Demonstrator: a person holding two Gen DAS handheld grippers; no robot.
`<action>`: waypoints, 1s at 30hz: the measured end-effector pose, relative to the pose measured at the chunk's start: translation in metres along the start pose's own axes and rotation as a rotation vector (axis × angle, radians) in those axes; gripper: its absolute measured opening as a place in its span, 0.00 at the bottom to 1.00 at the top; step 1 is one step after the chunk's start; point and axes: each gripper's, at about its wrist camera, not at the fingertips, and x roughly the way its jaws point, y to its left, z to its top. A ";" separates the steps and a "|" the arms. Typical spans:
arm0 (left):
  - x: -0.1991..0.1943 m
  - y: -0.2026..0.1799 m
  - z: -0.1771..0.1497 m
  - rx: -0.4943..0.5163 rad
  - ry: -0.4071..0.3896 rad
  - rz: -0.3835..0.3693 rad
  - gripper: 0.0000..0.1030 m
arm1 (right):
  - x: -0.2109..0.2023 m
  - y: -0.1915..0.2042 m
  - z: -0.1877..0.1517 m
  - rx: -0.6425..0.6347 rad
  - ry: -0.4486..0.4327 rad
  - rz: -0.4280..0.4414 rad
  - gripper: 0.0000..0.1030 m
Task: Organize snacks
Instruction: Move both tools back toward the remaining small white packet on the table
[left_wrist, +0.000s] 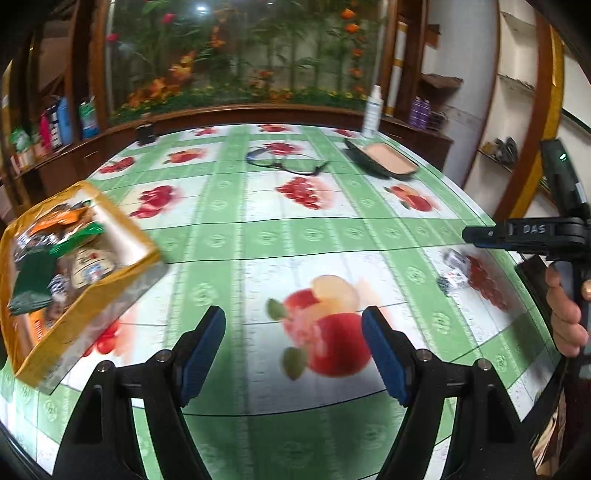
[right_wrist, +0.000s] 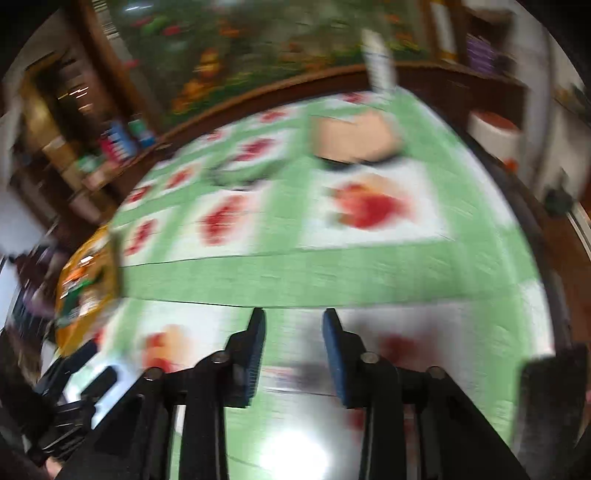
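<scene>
A gold-rimmed cardboard box (left_wrist: 92, 295) stands at the left of the table with several snack packets inside, among them a dark green one (left_wrist: 29, 280). A few small loose packets (left_wrist: 456, 271) lie on the cloth at the right. My left gripper (left_wrist: 293, 325) is open over a printed apple, with nothing between its blue pads. My right gripper (left_wrist: 471, 236), held by a hand (left_wrist: 565, 314), hovers just above the loose packets. In the blurred right wrist view its jaws (right_wrist: 294, 332) stand narrowly apart and empty, and the box (right_wrist: 88, 288) is at the left.
The table has a green fruit-print cloth (left_wrist: 295, 236). Spectacles (left_wrist: 284, 162), an open dark case (left_wrist: 384, 162), a white bottle (left_wrist: 371, 110) and a small black object (left_wrist: 147, 133) sit along the far side. Wooden shelves with bottles line the left wall.
</scene>
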 end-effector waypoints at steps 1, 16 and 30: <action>-0.001 -0.003 0.000 0.005 -0.001 -0.010 0.73 | 0.001 -0.009 -0.002 0.014 0.007 -0.005 0.31; -0.002 -0.009 -0.004 0.021 0.020 -0.057 0.73 | 0.023 0.008 -0.011 -0.183 0.064 -0.047 0.20; -0.002 -0.003 -0.004 0.006 0.031 -0.069 0.73 | 0.023 0.019 -0.024 -0.241 0.086 -0.103 0.20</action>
